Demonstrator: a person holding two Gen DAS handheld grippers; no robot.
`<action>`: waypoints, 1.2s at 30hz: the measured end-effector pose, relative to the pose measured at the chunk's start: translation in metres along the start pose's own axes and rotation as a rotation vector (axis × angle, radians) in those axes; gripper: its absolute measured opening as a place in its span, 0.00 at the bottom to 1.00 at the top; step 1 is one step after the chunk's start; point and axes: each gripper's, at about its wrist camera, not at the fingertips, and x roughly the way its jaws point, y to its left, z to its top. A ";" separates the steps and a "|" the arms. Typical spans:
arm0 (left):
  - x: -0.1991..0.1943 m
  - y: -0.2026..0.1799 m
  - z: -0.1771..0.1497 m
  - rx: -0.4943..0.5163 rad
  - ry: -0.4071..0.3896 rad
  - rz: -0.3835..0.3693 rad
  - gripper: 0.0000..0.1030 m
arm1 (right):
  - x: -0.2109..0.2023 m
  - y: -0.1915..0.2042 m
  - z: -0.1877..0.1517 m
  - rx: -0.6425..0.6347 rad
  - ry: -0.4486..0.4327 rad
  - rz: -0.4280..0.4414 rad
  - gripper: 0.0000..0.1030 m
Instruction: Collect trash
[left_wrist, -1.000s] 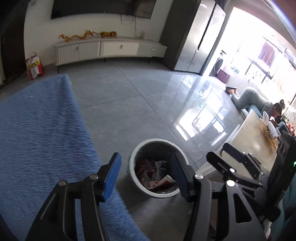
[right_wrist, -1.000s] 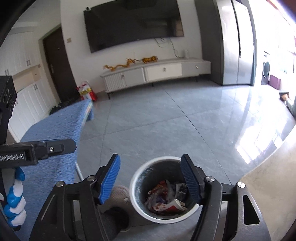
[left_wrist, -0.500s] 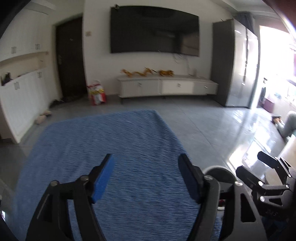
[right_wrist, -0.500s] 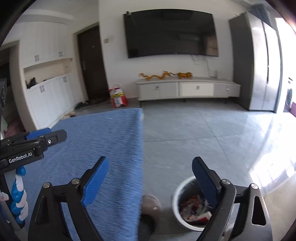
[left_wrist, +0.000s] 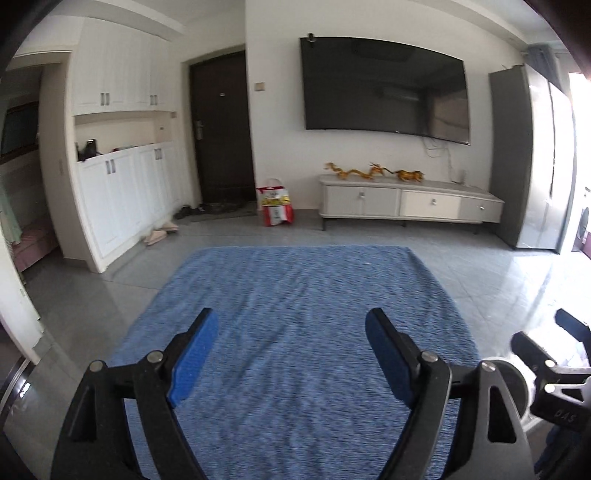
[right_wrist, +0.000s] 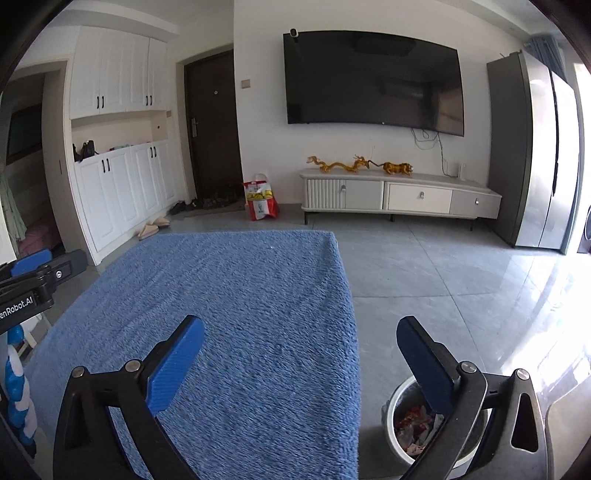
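Note:
A round white trash bin (right_wrist: 400, 435) holding crumpled wrappers (right_wrist: 413, 424) stands on the floor at the right of a table covered in blue cloth (right_wrist: 236, 302); in the left wrist view only its rim (left_wrist: 511, 380) shows. My left gripper (left_wrist: 291, 354) is open and empty above the blue cloth (left_wrist: 303, 314). My right gripper (right_wrist: 301, 358) is open and empty, over the cloth's right edge with its right finger above the bin. No loose trash shows on the cloth.
Grey tiled floor (right_wrist: 443, 280) spreads to the right. A white TV cabinet (right_wrist: 399, 199) and wall TV (right_wrist: 373, 81) stand at the back, a red bag (right_wrist: 260, 201) by the dark door (right_wrist: 212, 129), white cupboards (right_wrist: 122, 184) on the left, a grey wardrobe (right_wrist: 532, 155) on the right.
Both grippers have swung left and tilted up from over the bin to over the blue cloth. The bin has slid to the lower right of both views. Both stay open and empty.

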 end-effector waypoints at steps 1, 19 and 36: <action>-0.001 0.005 0.000 -0.005 -0.001 0.014 0.79 | -0.001 0.001 0.000 -0.002 -0.004 -0.003 0.99; -0.021 0.033 -0.012 -0.020 -0.032 0.103 0.80 | -0.021 0.014 0.000 -0.009 -0.050 -0.038 0.99; -0.041 0.030 -0.011 -0.024 -0.081 0.098 0.81 | -0.038 0.008 -0.001 -0.011 -0.078 -0.084 1.00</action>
